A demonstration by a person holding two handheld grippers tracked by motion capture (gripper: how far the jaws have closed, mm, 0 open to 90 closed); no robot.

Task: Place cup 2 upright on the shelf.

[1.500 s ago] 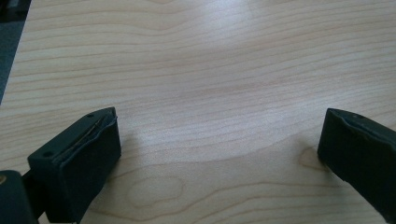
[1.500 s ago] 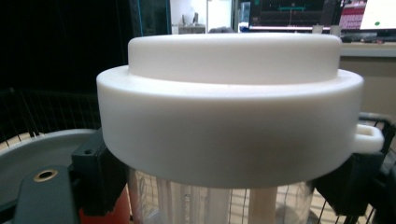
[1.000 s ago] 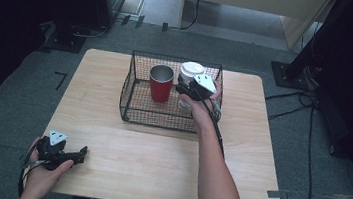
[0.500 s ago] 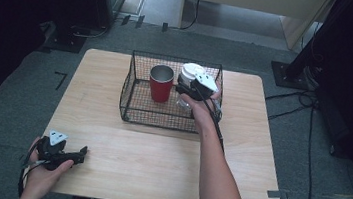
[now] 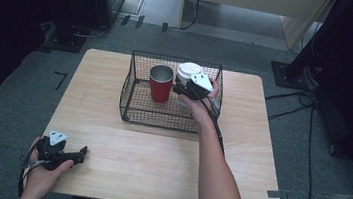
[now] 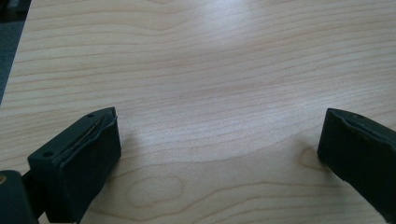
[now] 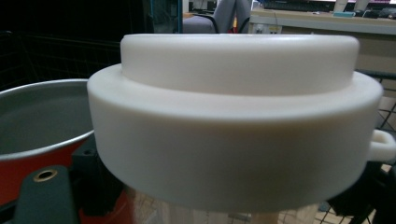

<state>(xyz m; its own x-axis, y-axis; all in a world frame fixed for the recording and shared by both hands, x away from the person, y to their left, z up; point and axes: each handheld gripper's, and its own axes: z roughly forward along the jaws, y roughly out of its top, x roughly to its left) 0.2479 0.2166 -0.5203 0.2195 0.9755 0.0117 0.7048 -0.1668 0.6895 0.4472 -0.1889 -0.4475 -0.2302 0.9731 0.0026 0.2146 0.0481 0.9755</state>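
A clear jar with a wide white lid (image 5: 188, 70) (image 7: 233, 116) stands in the black wire basket (image 5: 130, 87), right of a red cup with a metal inside (image 5: 160, 83) (image 7: 28, 163). My right gripper (image 5: 181, 89) (image 7: 224, 205) reaches into the basket. Its jaws have just been closing and now sit shut on the jar's clear body just under the lid. Near the table's front left corner, my left gripper (image 5: 83, 152) (image 6: 219, 140) rests on the wood. It is open, with only bare tabletop between its fingers (image 6: 88, 158).
The basket stands at the back middle of the wooden table (image 5: 158, 158). Its wire walls close in the cup and jar on all sides. Cables (image 5: 290, 100) run over the grey floor to the right, and dark equipment stands behind the table.
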